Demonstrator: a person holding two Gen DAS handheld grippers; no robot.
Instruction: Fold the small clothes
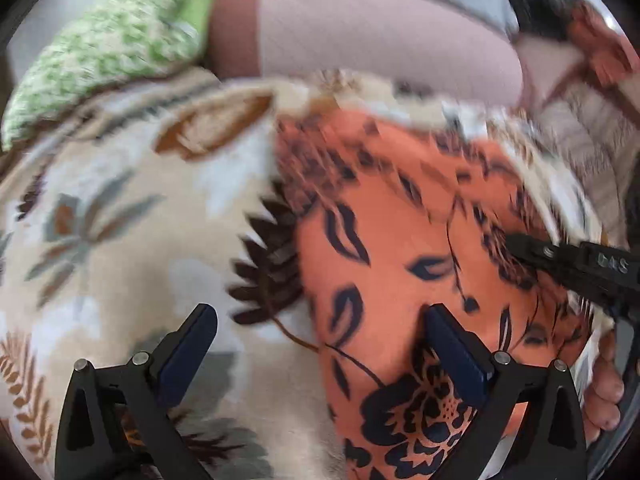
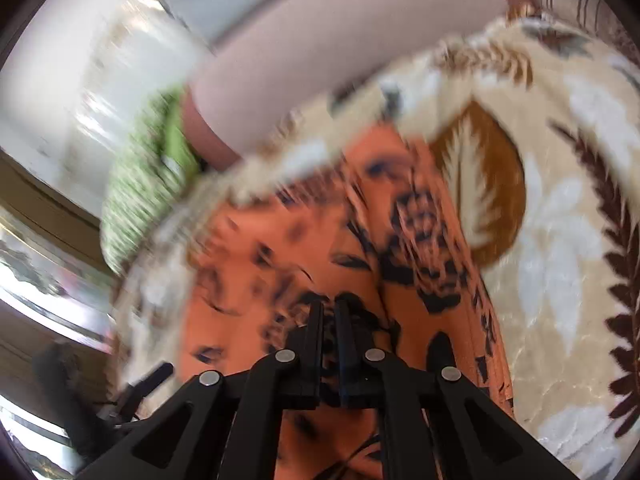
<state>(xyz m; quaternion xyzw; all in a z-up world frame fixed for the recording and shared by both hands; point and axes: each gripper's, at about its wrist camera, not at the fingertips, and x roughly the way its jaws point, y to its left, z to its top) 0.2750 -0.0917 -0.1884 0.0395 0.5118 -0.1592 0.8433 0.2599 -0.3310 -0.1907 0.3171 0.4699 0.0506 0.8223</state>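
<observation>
**Q:** Left gripper (image 1: 320, 344): how is it set, and where is the garment found?

**A:** Its two dark-padded fingers (image 1: 188, 356) are spread wide apart, and nothing is clamped between them. The orange floral garment (image 1: 400, 240) is spread just beyond and beneath the finger on the right side of the left wrist view, while the other finger is poised over the beige leaf-print blanket (image 1: 120, 208) on which the garment lies.

**Q:** And the right gripper (image 2: 329, 312)?

**A:** Its jaws are drawn nearly together. Orange cloth (image 2: 280, 248) is seen directly under and ahead of the tips, and a raised fold is met at them; whether cloth is actually pinched cannot be told, as the view is blurred.

**Q:** What is shown farther ahead of the grippers?

**A:** A pale pink cushion (image 1: 380, 28) is placed beyond the blanket's far edge, and a green patterned cloth (image 1: 108, 52) is bunched beside it. The person's hand (image 1: 604, 392) is glimpsed at the right border of the left wrist view, below the black tip of the right gripper.
</observation>
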